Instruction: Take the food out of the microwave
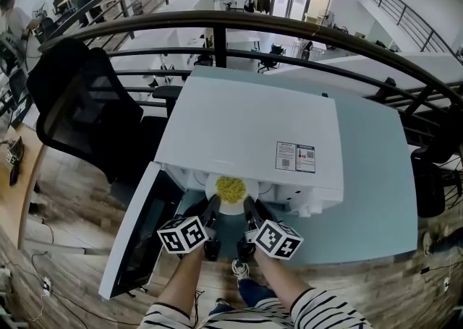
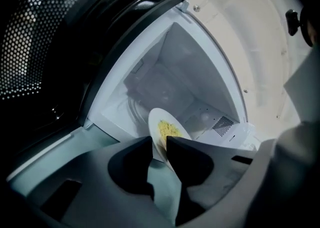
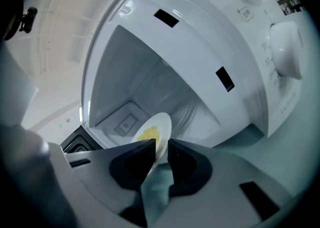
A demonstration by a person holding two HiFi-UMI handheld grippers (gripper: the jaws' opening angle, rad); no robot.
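Observation:
A white plate (image 1: 231, 209) with yellow food (image 1: 230, 189) sits in the mouth of the open white microwave (image 1: 246, 125). My left gripper (image 1: 212, 210) grips the plate's left rim and my right gripper (image 1: 250, 212) grips its right rim. In the left gripper view the plate (image 2: 167, 121) and its food (image 2: 169, 130) stand edge-on, with the rim pinched in the left gripper (image 2: 159, 145). In the right gripper view the plate (image 3: 162, 123) with the food (image 3: 148, 134) runs into the narrow gap of the right gripper (image 3: 161, 147).
The microwave door (image 1: 141, 241) hangs open to the left, close beside my left arm. The microwave stands on a pale table (image 1: 376, 197) whose front edge is near my arms. A black office chair (image 1: 79, 103) stands at the left and a dark railing (image 1: 289, 31) runs behind.

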